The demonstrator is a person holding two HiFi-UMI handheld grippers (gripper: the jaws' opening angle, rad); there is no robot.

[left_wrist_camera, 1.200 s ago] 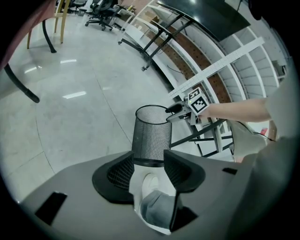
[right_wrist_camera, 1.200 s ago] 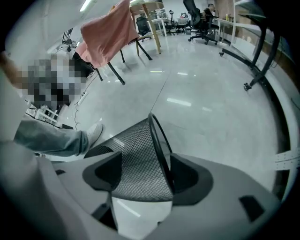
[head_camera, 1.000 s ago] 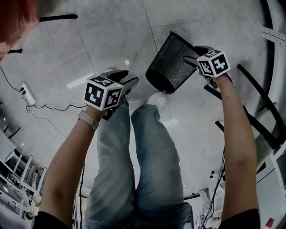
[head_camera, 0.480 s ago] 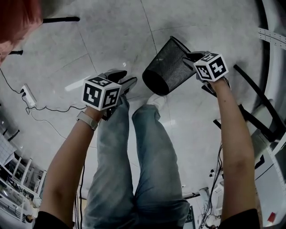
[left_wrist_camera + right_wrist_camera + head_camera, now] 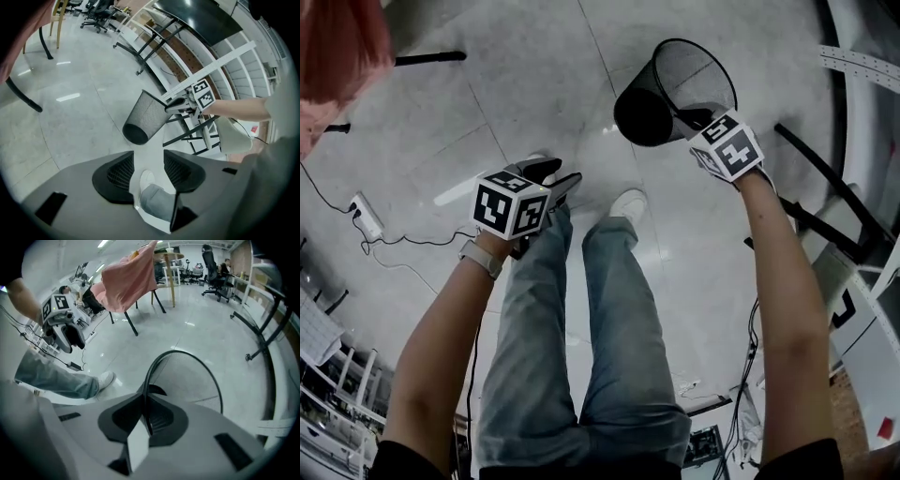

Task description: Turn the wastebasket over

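Note:
The black mesh wastebasket [image 5: 667, 86] hangs tilted in the air, its round mouth up and its solid base low to the left. My right gripper [image 5: 695, 118] is shut on its thin rim [image 5: 187, 356]. Its jaws have just been closing, and in the right gripper view the rim wire runs straight down between the pads of the right gripper [image 5: 146, 414]. My left gripper [image 5: 555, 178] stands open and holds nothing, well left of the basket. From the left gripper view the wastebasket [image 5: 145, 117] slants beyond the spread jaws of the left gripper [image 5: 149, 169].
The person's jeans and a white shoe [image 5: 628, 204] are below the basket. Black frame legs [image 5: 825, 202] stand at the right. A power strip [image 5: 362, 212] with cable lies at the left. A pink cloth [image 5: 129, 280] hangs over a chair.
The right gripper has closed on the rim and risen with the basket, whose mouth has swung round to face upward. The left gripper has risen slightly, still open.

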